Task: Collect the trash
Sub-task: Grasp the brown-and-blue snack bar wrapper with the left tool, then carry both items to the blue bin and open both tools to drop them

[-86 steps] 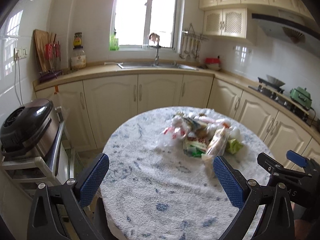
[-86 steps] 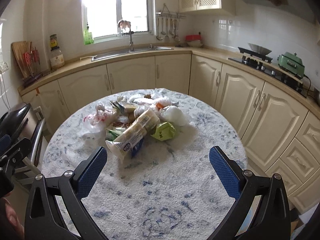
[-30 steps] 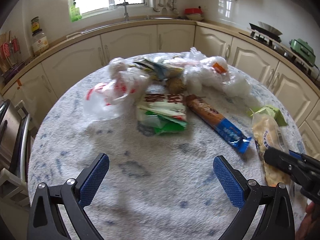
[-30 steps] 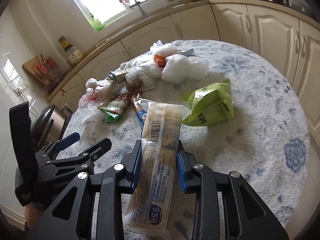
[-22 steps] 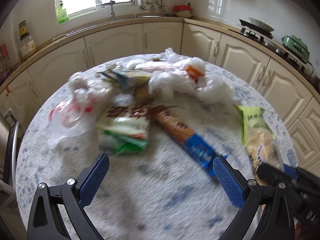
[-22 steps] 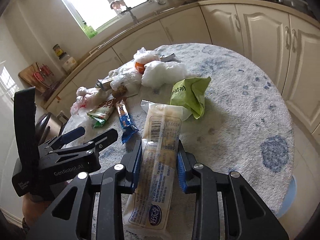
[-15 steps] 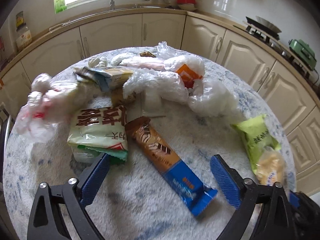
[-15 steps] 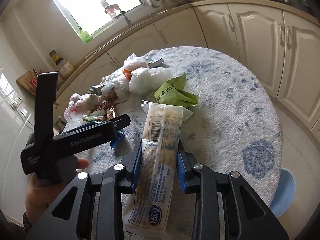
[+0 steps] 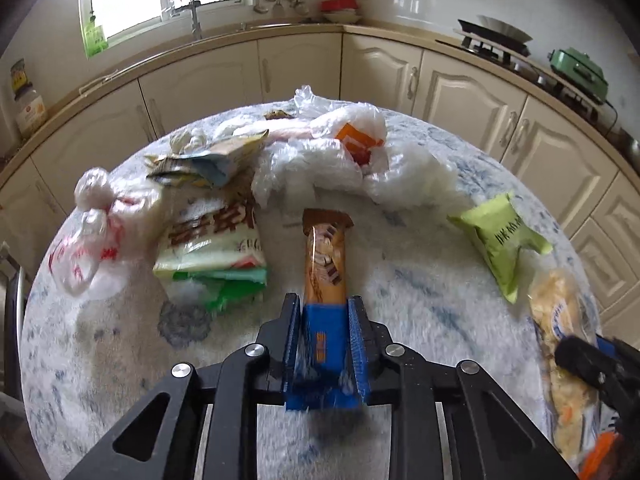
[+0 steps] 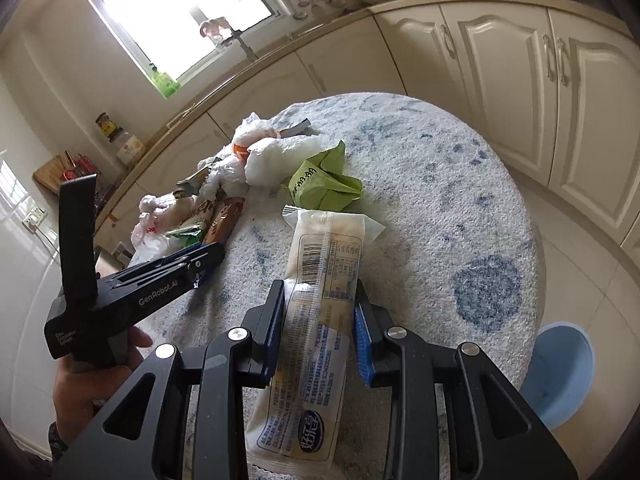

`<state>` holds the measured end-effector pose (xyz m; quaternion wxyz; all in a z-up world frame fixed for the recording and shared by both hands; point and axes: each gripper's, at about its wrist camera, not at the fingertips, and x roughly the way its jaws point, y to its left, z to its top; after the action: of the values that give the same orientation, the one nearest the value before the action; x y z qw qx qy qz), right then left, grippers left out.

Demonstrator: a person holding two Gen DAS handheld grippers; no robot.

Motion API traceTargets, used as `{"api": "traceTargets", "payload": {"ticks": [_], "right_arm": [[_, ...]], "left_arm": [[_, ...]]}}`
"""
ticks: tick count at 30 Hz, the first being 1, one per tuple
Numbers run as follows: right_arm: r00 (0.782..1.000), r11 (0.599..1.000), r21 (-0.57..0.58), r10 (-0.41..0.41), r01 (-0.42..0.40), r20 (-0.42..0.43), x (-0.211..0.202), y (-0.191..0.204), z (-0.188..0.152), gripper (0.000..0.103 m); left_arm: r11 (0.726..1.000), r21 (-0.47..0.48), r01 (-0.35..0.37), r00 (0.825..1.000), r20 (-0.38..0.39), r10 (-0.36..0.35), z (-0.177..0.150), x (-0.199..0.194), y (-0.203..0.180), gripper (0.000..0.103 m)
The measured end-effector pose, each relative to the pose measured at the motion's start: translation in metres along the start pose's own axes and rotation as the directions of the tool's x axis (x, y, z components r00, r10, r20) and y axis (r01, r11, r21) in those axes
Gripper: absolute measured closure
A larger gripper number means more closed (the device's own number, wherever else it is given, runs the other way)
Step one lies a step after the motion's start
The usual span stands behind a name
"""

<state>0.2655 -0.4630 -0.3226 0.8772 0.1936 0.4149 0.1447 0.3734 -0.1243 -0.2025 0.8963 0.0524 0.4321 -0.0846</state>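
**Blue-speckled tabletop, both grippers loaded with wrappers**

Fleecy white cloth with blue flecks covers the round table (image 9: 420, 312), on which the trash is heaped toward the far side. A pale blue bin (image 10: 560, 372) on the floor past the table's edge is shown only in the right wrist view. Crumpled white plastic bags (image 9: 328, 160) are seen at the back of the heap, with a green-and-white packet (image 9: 212, 256) at the left and a lime-green pouch (image 9: 504, 240) lying apart at the right.

The left gripper (image 9: 325, 344) has just been closing, and its blue pads are pressed on the blue end of a brown-and-blue bar wrapper (image 9: 324, 256), whose brown end rests on the cloth. The right gripper (image 10: 320, 328) is clamped around a long pale bread packet (image 10: 316, 320).

Only in the right wrist view is a hand (image 10: 84, 384) shown under the left tool's handle; in the left wrist view the right tool is cut off at the frame's edge.
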Motion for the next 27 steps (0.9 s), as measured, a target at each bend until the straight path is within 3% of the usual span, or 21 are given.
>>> {"api": "traceTargets", "payload": {"ticks": [2, 4, 8, 17, 22, 27], "right_arm": [[1.0, 1.0, 0.003, -0.008, 0.008, 0.005, -0.002, 0.0, 0.0, 0.072], [1.0, 1.0, 0.002, -0.013, 0.013, 0.011, -0.007, 0.0, 0.0, 0.072], [0.999, 1.0, 0.015, -0.012, 0.011, 0.036, -0.02, -0.004, 0.0, 0.072], [0.994, 0.999, 0.044, 0.009, -0.013, 0.105, -0.056, -0.018, 0.003, 0.072], [0.987, 0.998, 0.069, -0.013, 0.002, 0.16, -0.083, -0.037, 0.01, 0.072], [0.969, 0.992, 0.107, -0.088, 0.065, 0.231, -0.12, -0.069, 0.018, 0.072]], "left_arm": [[1.0, 0.01, 0.015, 1.0, -0.001, -0.015, 0.002, 0.001, -0.005, 0.088], [0.998, -0.005, 0.067, 0.998, -0.001, -0.067, 0.0, 0.0, -0.007, 0.088], [0.996, -0.018, 0.084, 0.996, 0.017, -0.084, -0.009, -0.008, 0.0, 0.088], [0.992, 0.0, 0.129, 0.985, 0.118, -0.128, -0.026, -0.066, -0.019, 0.088], [0.979, 0.054, 0.198, 0.967, 0.154, -0.204, -0.018, -0.093, -0.048, 0.088], [0.944, 0.147, 0.296, 0.934, 0.161, -0.318, -0.008, -0.11, -0.102, 0.088]]}}
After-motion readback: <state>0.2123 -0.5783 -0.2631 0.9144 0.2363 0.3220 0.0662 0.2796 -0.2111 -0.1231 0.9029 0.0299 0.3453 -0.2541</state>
